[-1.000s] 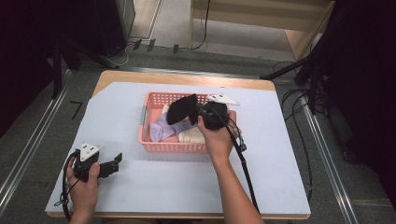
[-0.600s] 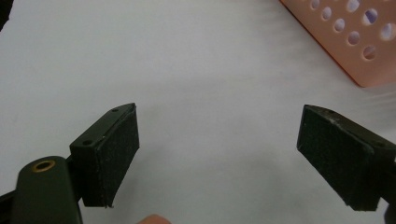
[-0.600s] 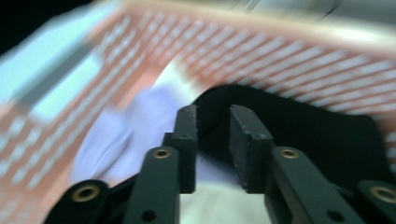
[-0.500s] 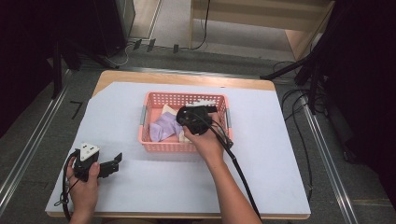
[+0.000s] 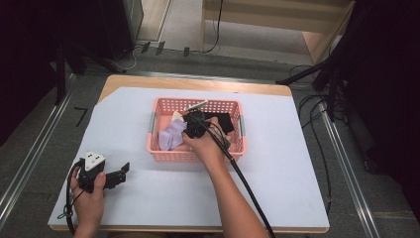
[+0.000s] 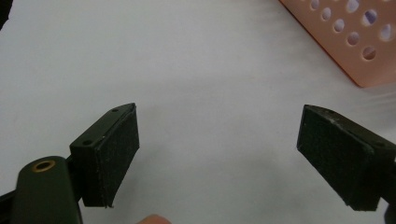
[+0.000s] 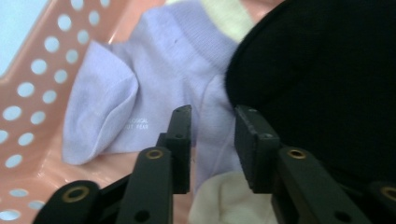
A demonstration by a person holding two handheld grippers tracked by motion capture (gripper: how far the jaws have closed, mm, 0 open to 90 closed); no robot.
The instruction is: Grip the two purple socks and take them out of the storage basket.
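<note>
Right gripper view: lilac sock (image 7: 140,88) below jaws

The basket (image 5: 163,156) is pink, with rows of little round holes in its walls and a grey handle at each end. Inside it lies a light purple sock (image 7: 154,88) with tiny white letters on it. Next to that is a black cloth (image 7: 322,79) with no pattern. A cream cloth (image 7: 229,200) is pale and plain too. The table cover (image 5: 277,183) is white all over, and the table (image 5: 148,82) edge under it is light brown wood. The left gripper (image 6: 219,154) is black with a gold ring on it. The right gripper (image 7: 212,149) is black too, with gold rings.
</note>
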